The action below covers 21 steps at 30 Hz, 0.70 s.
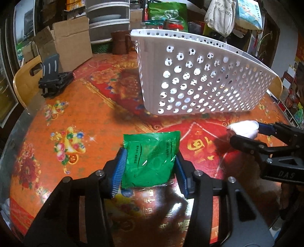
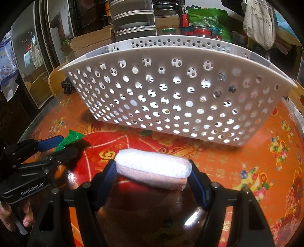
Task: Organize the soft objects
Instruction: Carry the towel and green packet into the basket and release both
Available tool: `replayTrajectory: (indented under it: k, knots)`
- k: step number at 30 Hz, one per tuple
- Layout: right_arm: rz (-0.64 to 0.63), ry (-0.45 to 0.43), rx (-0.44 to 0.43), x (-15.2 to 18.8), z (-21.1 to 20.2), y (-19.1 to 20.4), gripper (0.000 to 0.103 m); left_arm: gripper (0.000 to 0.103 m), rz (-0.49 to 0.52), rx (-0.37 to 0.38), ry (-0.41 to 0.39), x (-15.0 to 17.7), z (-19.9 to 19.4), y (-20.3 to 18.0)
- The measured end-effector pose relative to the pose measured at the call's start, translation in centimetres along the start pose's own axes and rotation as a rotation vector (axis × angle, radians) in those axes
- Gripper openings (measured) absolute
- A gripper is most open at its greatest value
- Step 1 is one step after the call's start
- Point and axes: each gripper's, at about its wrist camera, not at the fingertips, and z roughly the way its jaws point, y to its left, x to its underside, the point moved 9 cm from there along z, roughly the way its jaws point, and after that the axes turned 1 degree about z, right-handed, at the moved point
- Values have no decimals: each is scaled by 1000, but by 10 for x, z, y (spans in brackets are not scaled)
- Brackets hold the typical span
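- While both grippers hold their loads above the orange patterned table (image 1: 91, 106), the white perforated basket (image 1: 199, 79) stands just ahead of them, its tall holed wall facing both cameras
- Behind the basket sit a cardboard box (image 1: 72, 41), a stacked grey container (image 1: 108, 20) and a large green bag (image 1: 167, 13); a black stand (image 1: 55, 79) rests on the table's far left
- Left gripper (image 1: 150, 167) points forward toward the basket's left corner, its blue pads clamped on both sides of a green packet (image 1: 152, 157)
- Right gripper (image 2: 152, 180) faces the basket's long wall, its fingers pressed against the two ends of a rolled white and pink cloth (image 2: 153, 169), which lies crosswise between them
- From the left wrist view, the right gripper reaches in from the right edge
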Motion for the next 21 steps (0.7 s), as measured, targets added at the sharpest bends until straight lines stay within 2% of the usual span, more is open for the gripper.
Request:
replayTrajectory:
  k: [10,21]
  knots:
    - [13,-38,4,-5,-22,-7,72,46,7,-14,-57,-12,-28,-6]
    - [0,-144,5,-25,-78,-8,72,46,11,-12,-124,-36,-66,-10]
